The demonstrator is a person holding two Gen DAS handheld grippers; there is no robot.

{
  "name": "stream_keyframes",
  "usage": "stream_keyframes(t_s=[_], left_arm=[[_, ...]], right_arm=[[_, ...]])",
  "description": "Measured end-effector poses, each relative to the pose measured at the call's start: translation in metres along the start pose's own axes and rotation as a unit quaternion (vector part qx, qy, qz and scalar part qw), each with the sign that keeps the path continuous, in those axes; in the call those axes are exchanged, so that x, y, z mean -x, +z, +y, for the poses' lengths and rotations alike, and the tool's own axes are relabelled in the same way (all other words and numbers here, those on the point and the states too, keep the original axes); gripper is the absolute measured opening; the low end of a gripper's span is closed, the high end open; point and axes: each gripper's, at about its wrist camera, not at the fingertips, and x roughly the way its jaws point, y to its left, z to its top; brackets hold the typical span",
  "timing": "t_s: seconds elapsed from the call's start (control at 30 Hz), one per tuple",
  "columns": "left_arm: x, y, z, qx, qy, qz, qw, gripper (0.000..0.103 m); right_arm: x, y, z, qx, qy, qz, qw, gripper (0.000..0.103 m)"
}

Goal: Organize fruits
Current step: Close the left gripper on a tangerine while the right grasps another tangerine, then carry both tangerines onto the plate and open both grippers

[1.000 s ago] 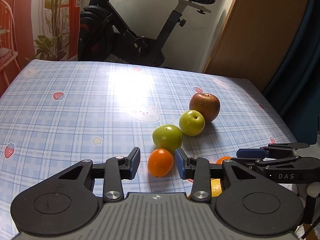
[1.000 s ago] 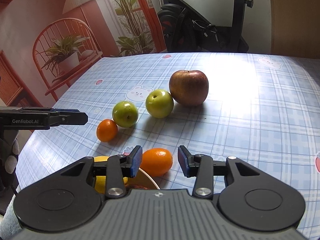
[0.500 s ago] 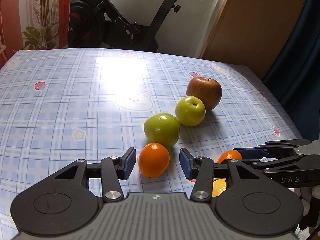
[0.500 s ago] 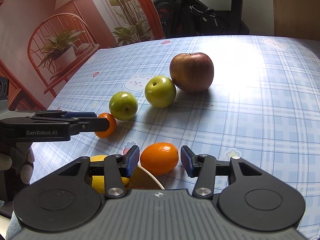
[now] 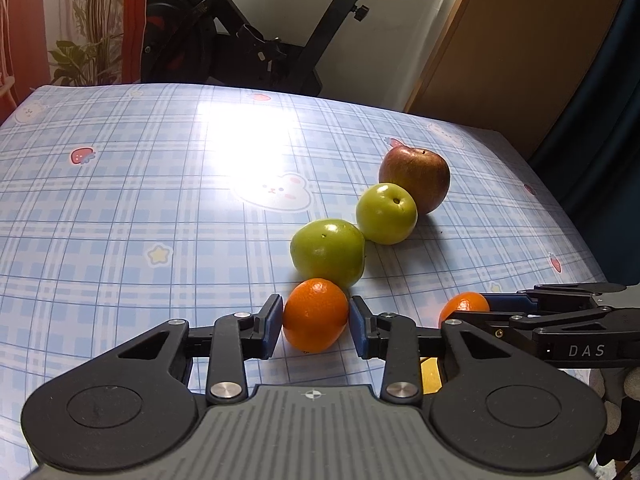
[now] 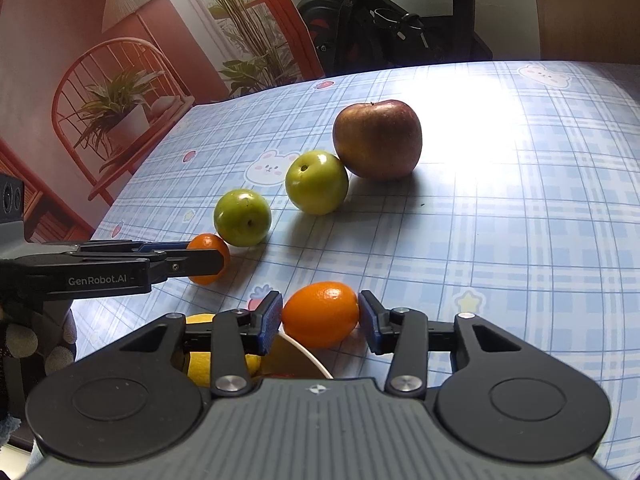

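Observation:
Two small oranges, two green apples and a red apple lie in a line on the blue checked tablecloth. My left gripper (image 5: pixel 315 324) has its pads against the sides of one orange (image 5: pixel 316 314) on the table, next to a green apple (image 5: pixel 328 252). My right gripper (image 6: pixel 320 320) is shut on the other orange (image 6: pixel 320 314), held above a white bowl's rim (image 6: pixel 304 354). The second green apple (image 5: pixel 386 213) and the red apple (image 5: pixel 415 179) lie beyond. The left gripper with its orange (image 6: pixel 208 252) shows in the right wrist view.
The white bowl holds a yellow fruit (image 6: pixel 204 364) and stands at the table's near edge under my right gripper. An exercise bike (image 5: pixel 248 36) stands behind the table. A wooden door (image 5: pixel 520 40) is at the back right.
My left gripper has moved forward around the orange and closed onto its sides. My right gripper has closed on its orange and holds it over the bowl's rim.

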Motion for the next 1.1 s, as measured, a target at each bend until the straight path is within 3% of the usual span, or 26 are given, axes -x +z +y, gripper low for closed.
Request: stream_keyframes(t_s=[0.3, 0.57, 0.83, 1.1], left_arm=[[0.038, -0.001, -0.016, -0.021, 0.001, -0.036, 0.9992, 0.038], [0.082, -0.02, -0.049, -0.051, -0.03, -0.054, 0.9968, 0.038], [0.099, -0.062, -0.082, -0.072, -0.061, -0.036, 0.9948, 0.038], [0.104, -0.098, -0.085, -0.089, -0.052, -0.002, 0.9947, 0.038]], right_arm=[[0.034, -0.002, 0.007, 0.007, -0.005, -0.044, 0.999, 0.044], [0.078, -0.018, 0.019, 0.024, -0.003, -0.073, 0.997, 0.044], [0.114, -0.053, 0.032, 0.038, 0.003, -0.078, 0.996, 0.044], [0.118, -0.086, 0.036, 0.026, 0.016, -0.06, 0.998, 0.044]])
